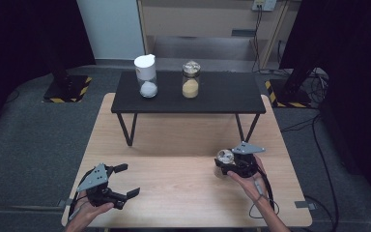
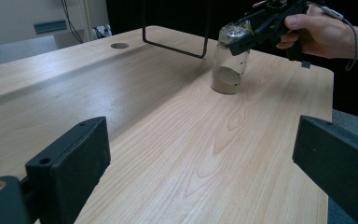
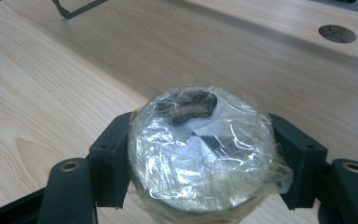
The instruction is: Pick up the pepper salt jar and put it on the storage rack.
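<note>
**Right gripper clamped on the wrapped jar**

We see our right gripper [image 1: 223, 163] at the lower right of the high view, its jaws pressed against both sides of a glass jar [image 1: 223, 157] whose top is covered in crinkled clear film. In the right gripper view the jar [image 3: 200, 149] sits low in the centre, a black jaw tight on each flank; we can read no label or writing on it, and the film glares. The left gripper view places the jar [image 2: 229, 65] at upper centre, standing upright on the wooden table [image 2: 177, 140], a little brownish powder in its bottom. Our left gripper [image 1: 121, 181] rests at the lower left of the high view, jaws spread wide with nothing between them. On the black shelf [image 1: 222, 99] at the upper middle stand a white-lidded jar [image 1: 146, 75] with white contents and a jar of yellow powder [image 1: 191, 79]; neither shows legible lettering.
</note>
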`<act>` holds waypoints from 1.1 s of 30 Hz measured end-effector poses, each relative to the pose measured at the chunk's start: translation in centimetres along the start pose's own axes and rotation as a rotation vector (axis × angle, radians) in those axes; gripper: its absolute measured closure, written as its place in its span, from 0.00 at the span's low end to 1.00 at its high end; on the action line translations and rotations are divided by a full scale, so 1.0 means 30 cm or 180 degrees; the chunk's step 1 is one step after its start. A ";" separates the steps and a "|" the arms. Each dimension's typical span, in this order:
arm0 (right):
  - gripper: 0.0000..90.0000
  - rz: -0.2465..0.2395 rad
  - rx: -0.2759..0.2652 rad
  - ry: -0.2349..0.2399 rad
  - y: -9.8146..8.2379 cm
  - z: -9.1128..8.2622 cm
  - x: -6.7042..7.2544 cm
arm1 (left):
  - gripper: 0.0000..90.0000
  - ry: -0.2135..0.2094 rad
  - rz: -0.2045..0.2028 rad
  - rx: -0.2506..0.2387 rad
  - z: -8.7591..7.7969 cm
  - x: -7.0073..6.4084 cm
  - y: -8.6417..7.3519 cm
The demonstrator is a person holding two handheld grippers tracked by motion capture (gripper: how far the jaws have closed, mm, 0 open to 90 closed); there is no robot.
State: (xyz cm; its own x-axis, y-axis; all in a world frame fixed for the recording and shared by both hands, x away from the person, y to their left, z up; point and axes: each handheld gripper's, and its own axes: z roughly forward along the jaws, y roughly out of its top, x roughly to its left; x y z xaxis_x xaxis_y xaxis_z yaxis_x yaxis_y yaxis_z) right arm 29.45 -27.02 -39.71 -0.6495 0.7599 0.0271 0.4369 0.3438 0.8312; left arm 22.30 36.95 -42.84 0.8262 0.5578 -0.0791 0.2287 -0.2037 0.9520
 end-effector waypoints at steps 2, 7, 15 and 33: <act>0.37 -0.0022 0.0008 -0.0002 0.002 -0.001 0.000 | 0.03 -0.0001 0.0000 -0.0003 0.000 0.000 0.000; 0.38 -0.0052 0.0001 -0.0012 0.003 -0.002 0.003 | 0.03 0.0005 -0.0002 -0.0010 -0.002 0.001 -0.001; 0.38 -0.0077 0.0011 -0.0011 0.008 -0.005 0.001 | 0.03 0.0012 -0.0005 -0.0018 -0.004 0.002 -0.002; 0.38 -0.0153 -0.0025 0.0165 0.065 -0.068 -0.038 | 0.03 0.0016 -0.0019 -0.0019 -0.003 0.003 -0.003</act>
State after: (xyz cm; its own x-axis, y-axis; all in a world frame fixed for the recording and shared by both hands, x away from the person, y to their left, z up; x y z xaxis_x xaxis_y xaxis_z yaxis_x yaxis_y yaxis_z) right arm 29.76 -28.35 -36.98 -0.7011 0.7129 0.0155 0.3995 0.3746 0.8367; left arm 22.30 37.09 -42.89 0.8223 0.5630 -0.0834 0.2306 -0.1955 0.9532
